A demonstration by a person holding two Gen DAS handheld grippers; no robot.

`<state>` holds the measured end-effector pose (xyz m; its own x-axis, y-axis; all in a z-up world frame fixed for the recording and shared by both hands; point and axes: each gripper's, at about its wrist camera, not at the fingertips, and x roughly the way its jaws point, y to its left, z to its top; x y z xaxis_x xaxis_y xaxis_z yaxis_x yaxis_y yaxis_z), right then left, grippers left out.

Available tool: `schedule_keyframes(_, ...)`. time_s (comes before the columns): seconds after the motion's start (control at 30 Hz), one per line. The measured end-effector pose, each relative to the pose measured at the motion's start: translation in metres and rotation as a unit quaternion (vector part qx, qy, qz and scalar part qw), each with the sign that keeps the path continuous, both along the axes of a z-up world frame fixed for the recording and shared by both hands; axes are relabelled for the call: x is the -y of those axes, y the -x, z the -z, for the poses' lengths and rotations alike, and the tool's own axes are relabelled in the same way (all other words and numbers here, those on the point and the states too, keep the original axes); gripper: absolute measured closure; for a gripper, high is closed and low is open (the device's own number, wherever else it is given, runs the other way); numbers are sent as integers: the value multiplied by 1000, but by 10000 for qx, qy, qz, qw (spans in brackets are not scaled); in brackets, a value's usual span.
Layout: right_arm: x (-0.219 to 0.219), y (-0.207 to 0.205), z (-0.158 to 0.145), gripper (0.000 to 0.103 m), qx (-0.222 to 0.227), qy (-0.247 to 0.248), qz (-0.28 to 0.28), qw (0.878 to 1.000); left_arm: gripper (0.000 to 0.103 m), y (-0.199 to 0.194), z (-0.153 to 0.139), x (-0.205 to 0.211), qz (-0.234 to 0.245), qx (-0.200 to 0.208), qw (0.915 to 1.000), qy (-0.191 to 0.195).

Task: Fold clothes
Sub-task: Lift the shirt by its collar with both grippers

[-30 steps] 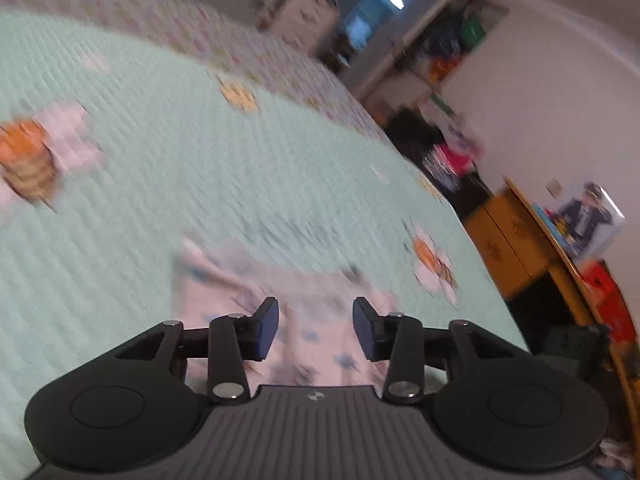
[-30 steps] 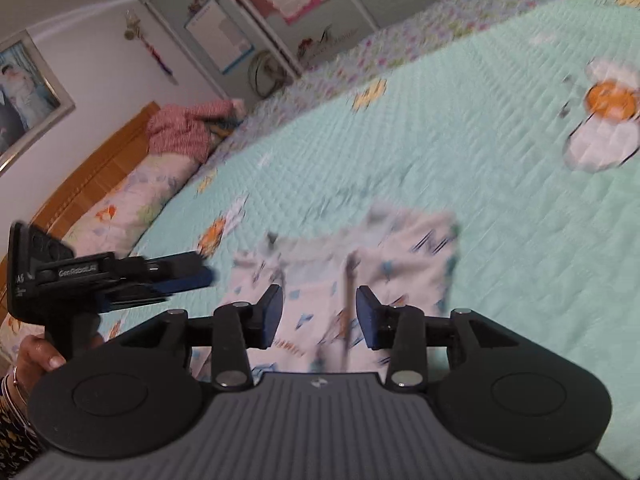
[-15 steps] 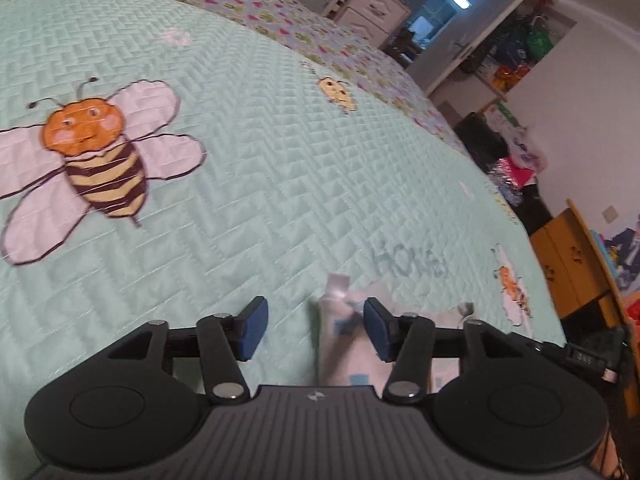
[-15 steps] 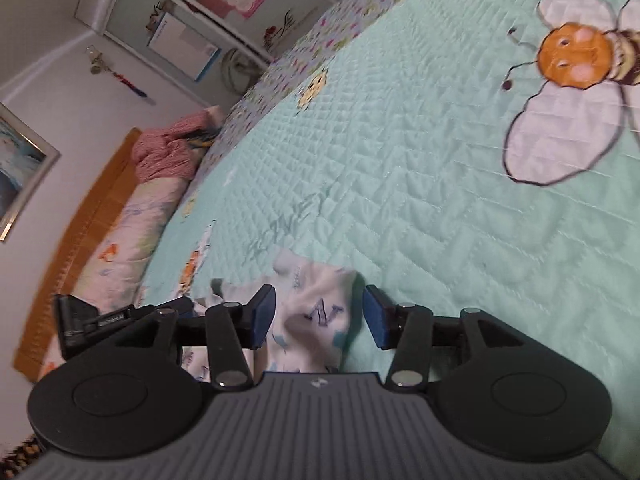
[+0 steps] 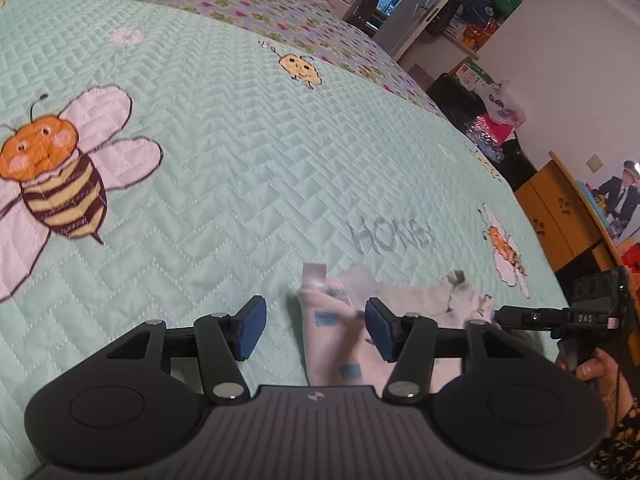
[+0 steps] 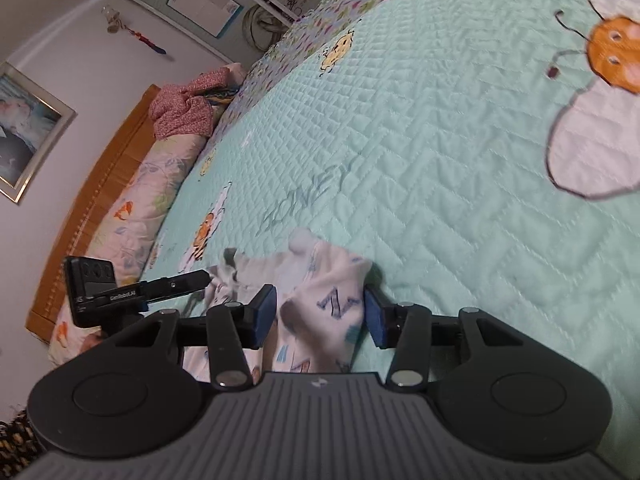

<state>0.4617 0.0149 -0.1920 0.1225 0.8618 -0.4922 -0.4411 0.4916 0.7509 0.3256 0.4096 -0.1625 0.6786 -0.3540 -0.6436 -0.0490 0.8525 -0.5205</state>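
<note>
A small white garment with blue printed marks lay bunched on the bed, on the mint-green quilted bedspread, just below the stitched word "HONEY". Part of it stood up in a loose fold between the fingers of the left hand-held gripper, whose blue pads were spread apart, the cloth near the right pad but not pinched. The right hand-held gripper hovered over the same heap from the other side, its pads likewise spread wide with a raised flap of the garment between them, unclamped. In the left view, the right one showed at the edge, a person's hand wrapped on its grip. A large embroidered bee sat well apart on the bedspread, with a smaller bee near the garment. Beyond the bed stood a wooden cabinet; at the head, a crumpled red cloth rested on a floral pillow against the wooden headboard.
</note>
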Motion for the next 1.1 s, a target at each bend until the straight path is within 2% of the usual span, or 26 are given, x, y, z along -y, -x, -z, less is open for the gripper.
schedule_keyframes(0.2, 11, -2, 7, 54, -293, -231, 52, 9993, 45, -1, 6, -5, 15, -119, 9989, 447)
schedule_keyframes(0.4, -11, -8, 5, 54, -219, -214, -255, 9992, 46, -16, 10, -3, 164, -64, 9978, 635)
schedule_keyframes(0.47, -14, -10, 5, 58, -198, -221, -345, 9990, 47, -20, 11, -2, 178, -32, 9975, 684)
schedule_keyframes(0.5, -14, -11, 6, 64, -185, -196, -353, 9990, 47, -21, 11, -2, 181, -20, 9973, 706)
schedule_keyframes(0.53, -15, -12, 6, 70, -172, -171, -361, 9991, 47, -22, 10, -1, 201, -9, 9976, 657)
schedule_keyframes(0.57, -15, -12, 6, 73, -148, -138, -364, 9991, 52, -22, 9, 1, 228, 2, 9981, 573)
schedule_keyframes(0.6, -14, -10, 5, 80, -84, -79, -348, 9993, 70, -23, 8, 4, 256, 0, 9988, 426)
schedule_keyframes(0.67, -14, -6, 4, 87, 54, 42, -320, 9995, 91, -22, 7, 10, 311, -20, 9995, 63)
schedule_keyframes(0.9, -29, 23, -19, 90, 879, 629, -177, 9940, 97, -15, -15, 40, 228, 230, 9961, -818)
schedule_keyframes(1.0, -31, 35, -34, 91, 1281, 799, -126, 9885, 97, -8, -32, 47, 158, 434, 9944, -949)
schedule_keyframes(1.1, -28, 48, -51, 91, 1538, 729, -70, 9854, 97, 3, -52, 52, 113, 618, 9938, -922)
